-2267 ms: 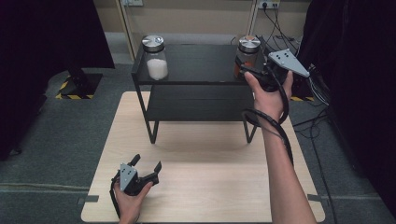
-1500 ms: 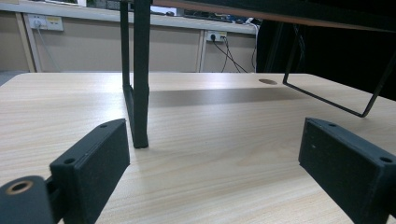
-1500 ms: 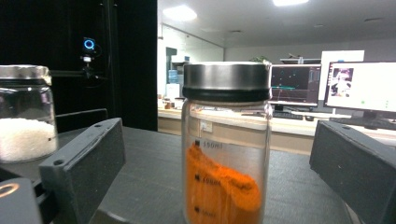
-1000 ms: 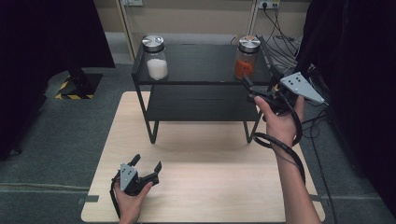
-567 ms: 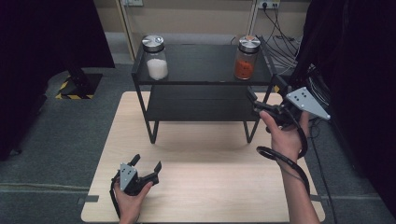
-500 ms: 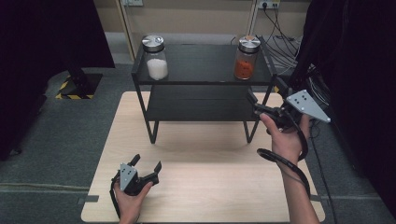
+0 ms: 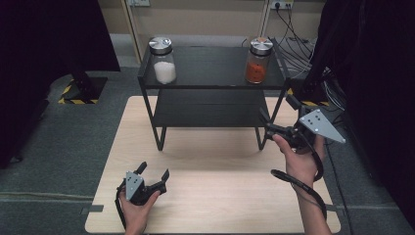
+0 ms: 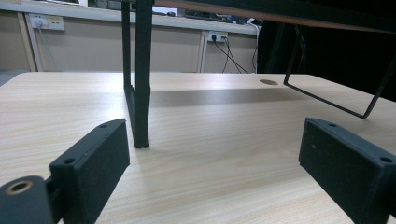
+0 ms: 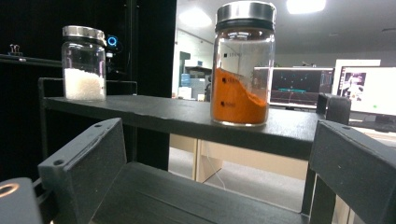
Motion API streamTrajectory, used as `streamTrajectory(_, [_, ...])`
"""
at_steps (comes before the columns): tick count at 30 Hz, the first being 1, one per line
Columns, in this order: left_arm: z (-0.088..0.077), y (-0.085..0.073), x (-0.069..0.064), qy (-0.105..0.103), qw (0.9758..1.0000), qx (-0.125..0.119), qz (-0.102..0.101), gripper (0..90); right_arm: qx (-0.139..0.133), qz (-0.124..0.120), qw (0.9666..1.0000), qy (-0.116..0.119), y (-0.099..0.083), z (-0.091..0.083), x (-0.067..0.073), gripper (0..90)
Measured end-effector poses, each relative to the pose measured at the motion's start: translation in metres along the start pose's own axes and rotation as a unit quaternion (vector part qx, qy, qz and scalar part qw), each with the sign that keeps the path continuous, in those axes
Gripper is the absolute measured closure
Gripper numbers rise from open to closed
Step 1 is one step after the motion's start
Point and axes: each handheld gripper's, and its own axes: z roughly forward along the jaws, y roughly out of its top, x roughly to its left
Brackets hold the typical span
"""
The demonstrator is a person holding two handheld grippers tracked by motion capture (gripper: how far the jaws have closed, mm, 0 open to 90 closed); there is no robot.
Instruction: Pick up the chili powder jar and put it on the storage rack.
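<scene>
2 jars, white jar (image 7: 162, 60) and orange jar (image 7: 257, 60), atop black rack (image 7: 210, 87).

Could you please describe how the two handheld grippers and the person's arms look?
Both are black devices. The left gripper and right gripper each have two flat rectangular jaws with small screw holes, and a grey three-cornered plate with dark dots on top. A black cable loops below the right hand. The forearms are bare; no sleeves or gloves are visible.

left gripper (image 7: 154, 175): black, blocky jaws, screw holes, grey plate | right gripper (image 7: 268, 123): black, grey three-cornered plate, looping black cable | forearms: bare
</scene>
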Motion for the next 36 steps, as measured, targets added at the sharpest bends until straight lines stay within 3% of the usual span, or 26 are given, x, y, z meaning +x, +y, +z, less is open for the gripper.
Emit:
streamTrajectory(21, [0.000, 0.000, 0.000, 0.000, 1.0000, 0.000, 0.000, 7.9, 0.014, -0.012, 0.9998, 0.003, -0.020, -0.020, 0.006, 3.9])
streamTrajectory(36, [0.000, 0.000, 0.000, 0.000, 1.0000, 0.001, 0.001, 7.9, 0.042, 0.000, 0.9991, -0.005, -0.048, -0.032, 0.004, 3.9])
